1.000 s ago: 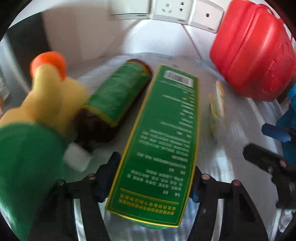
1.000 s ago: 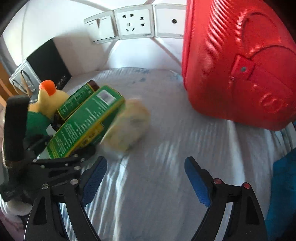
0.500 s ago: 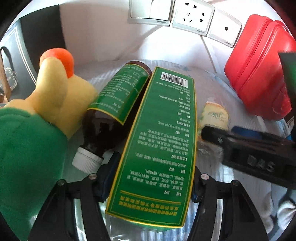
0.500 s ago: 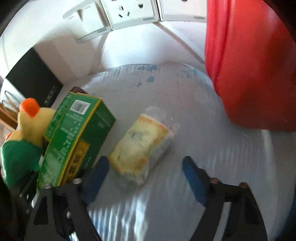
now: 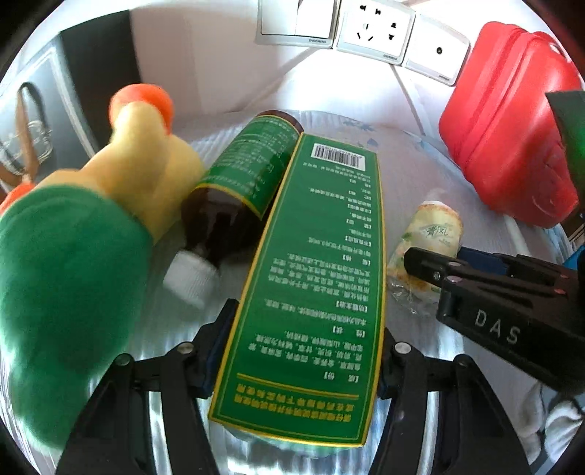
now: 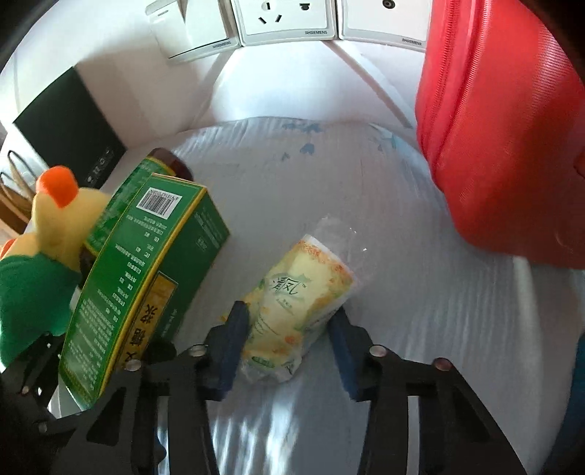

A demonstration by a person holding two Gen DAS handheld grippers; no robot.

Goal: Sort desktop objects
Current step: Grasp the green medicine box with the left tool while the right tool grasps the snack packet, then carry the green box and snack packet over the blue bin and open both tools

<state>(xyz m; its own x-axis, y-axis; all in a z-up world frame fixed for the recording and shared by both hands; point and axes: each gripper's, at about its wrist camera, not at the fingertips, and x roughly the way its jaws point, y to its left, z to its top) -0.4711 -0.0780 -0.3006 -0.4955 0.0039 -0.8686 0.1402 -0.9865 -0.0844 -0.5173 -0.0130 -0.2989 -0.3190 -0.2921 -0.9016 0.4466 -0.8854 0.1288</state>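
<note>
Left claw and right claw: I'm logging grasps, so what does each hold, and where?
The left claw clamps the green box across its near end. The right claw straddles the tissue pack at its near end; contact unclear.

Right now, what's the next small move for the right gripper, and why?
Probably close the right gripper: its blue pads already flank the tissue pack lying on the table, with a gap left on the right side, so closing should secure it.

The bottle [image 5: 241, 190] lies on the table [image 6: 420, 321] between the plush duck [image 5: 142, 171] on its left and the carton [image 5: 310, 277] on its right; the tissue pack [image 6: 296, 310] lies right of the carton, the case [image 6: 501, 139] farther right, sockets [image 6: 285, 18] behind.
</note>
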